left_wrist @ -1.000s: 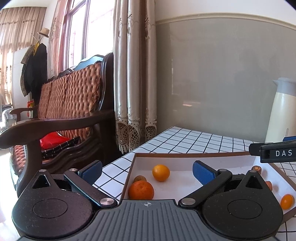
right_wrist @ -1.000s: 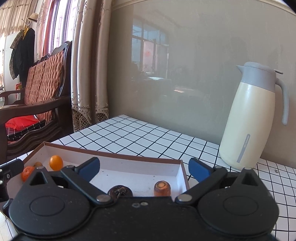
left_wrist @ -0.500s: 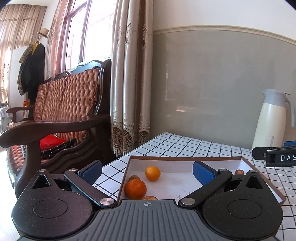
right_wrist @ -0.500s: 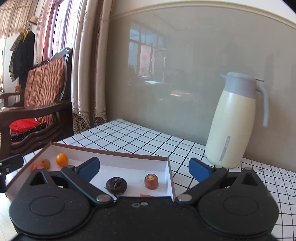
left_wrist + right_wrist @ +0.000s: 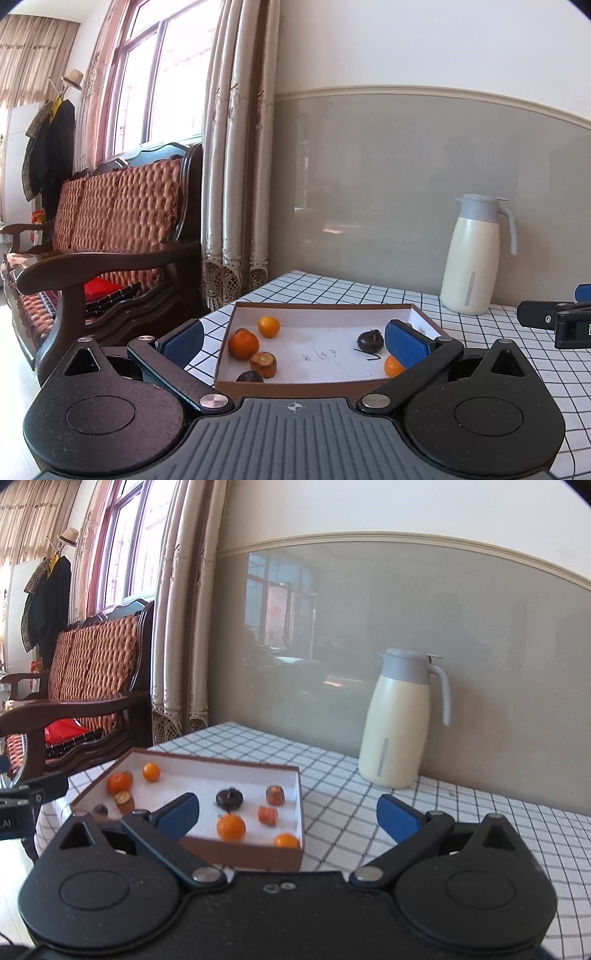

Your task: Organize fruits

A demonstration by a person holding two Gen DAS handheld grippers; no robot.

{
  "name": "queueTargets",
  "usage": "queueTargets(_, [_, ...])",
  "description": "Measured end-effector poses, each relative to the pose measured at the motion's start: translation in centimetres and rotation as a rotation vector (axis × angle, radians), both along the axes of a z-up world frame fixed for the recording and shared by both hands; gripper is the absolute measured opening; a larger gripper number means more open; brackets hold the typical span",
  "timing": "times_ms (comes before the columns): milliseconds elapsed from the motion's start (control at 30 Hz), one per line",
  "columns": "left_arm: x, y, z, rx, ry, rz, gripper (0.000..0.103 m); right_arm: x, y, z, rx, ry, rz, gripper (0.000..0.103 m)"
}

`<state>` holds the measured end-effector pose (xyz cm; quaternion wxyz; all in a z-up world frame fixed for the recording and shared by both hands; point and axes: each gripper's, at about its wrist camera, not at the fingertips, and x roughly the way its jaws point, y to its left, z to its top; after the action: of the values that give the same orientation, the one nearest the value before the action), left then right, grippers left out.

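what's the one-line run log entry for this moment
left gripper: open, empty | right gripper: open, empty | fruits loose in box | thermos upright behind box

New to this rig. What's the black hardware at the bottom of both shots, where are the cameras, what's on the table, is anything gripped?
Each picture comes from a fisheye camera on a hand-held two-finger gripper, looking forward along its blue-padded fingers. The black hardware is the gripper itself: left gripper in one view, right gripper in the other. Both are open and hold nothing. On the checkered table sits a shallow brown box with small fruits inside, including an orange and a dark fruit. A cream thermos jug stands behind it.
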<state>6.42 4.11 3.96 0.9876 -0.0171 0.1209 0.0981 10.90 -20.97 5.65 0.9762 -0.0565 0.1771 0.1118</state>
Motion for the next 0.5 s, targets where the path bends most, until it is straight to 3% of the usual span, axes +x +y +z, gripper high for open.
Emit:
queueTargets(300, [-6.8,-0.9,-0.2,0.018,-0.02,-0.02,0.103,-6.0,-1.2,-1.3,0.005,0.01,-0.014,0.097])
queueTargets(500, [-8.3,-0.9,-1.5,0.025,-0.044,-0.021,0.103,-7.5,-1.8,-2.6,0.036,0.024,-0.014,0.097])
